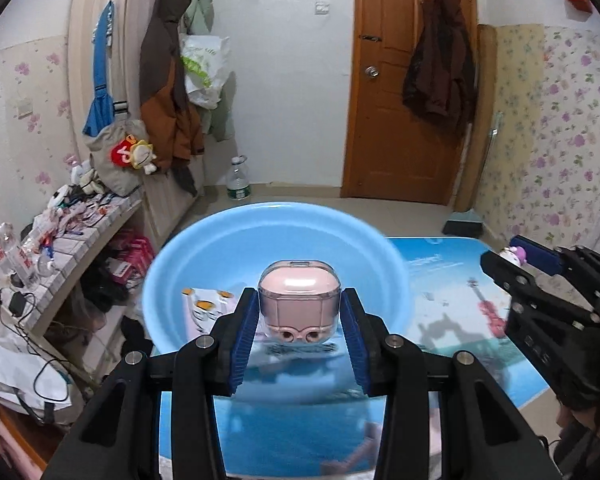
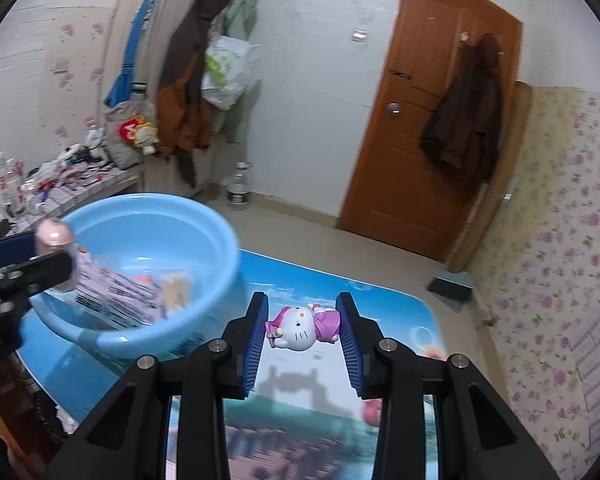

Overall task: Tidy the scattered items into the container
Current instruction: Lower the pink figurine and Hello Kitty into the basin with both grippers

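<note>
With the blue basin at twelve o'clock, the left gripper pinched a pink earbud case and the right gripper clamped a cat figurine above the table mat; either smooth item could slip if released short of the rim.

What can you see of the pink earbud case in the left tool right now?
The pink earbud case is a small rounded box in a clear glossy plastic shell, with a hinge at the top and two ring loops at its lower front. It sits upright, clamped on both sides by the blue ribbed pads of the left tool, held in the air in front of the blue basin. Only the pads touch it.
</note>
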Available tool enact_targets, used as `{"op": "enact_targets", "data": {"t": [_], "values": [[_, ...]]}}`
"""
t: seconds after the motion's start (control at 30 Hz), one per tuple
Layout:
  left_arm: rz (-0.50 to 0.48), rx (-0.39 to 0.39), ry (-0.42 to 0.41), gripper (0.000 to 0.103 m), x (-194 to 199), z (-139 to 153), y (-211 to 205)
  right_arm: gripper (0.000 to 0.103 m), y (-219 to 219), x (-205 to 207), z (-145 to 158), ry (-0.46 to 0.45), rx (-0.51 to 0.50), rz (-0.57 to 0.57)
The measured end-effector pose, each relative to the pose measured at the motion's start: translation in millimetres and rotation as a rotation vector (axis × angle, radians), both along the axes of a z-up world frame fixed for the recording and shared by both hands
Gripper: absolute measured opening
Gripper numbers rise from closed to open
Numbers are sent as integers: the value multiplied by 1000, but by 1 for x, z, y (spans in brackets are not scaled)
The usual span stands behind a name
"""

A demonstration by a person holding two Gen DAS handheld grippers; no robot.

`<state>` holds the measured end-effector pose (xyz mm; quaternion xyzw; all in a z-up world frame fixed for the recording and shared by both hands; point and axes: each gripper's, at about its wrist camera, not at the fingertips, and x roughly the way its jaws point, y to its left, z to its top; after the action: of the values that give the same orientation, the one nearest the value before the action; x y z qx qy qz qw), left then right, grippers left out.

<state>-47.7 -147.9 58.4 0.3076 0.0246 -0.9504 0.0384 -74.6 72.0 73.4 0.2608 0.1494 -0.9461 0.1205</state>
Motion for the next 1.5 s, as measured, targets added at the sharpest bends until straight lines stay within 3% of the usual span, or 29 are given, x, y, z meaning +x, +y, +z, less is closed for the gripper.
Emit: {"op": "enact_targets", "data": {"t": [0.23,0.5,0.77,1.5], "values": [[33,31,-81,40,-32,-27,-30,36,-48,-14,-16,-42,1,99],[36,36,-80,40,-54,-37,-40,36,-85,-32,-33,-71,9,164],[21,9,-55,40,-62,-39,-37,36,-96,-49,-42,-101,14,185],[47,23,-81,42,-66,-55,-52,36,-125,-69,-66,-161,41,228]]}}
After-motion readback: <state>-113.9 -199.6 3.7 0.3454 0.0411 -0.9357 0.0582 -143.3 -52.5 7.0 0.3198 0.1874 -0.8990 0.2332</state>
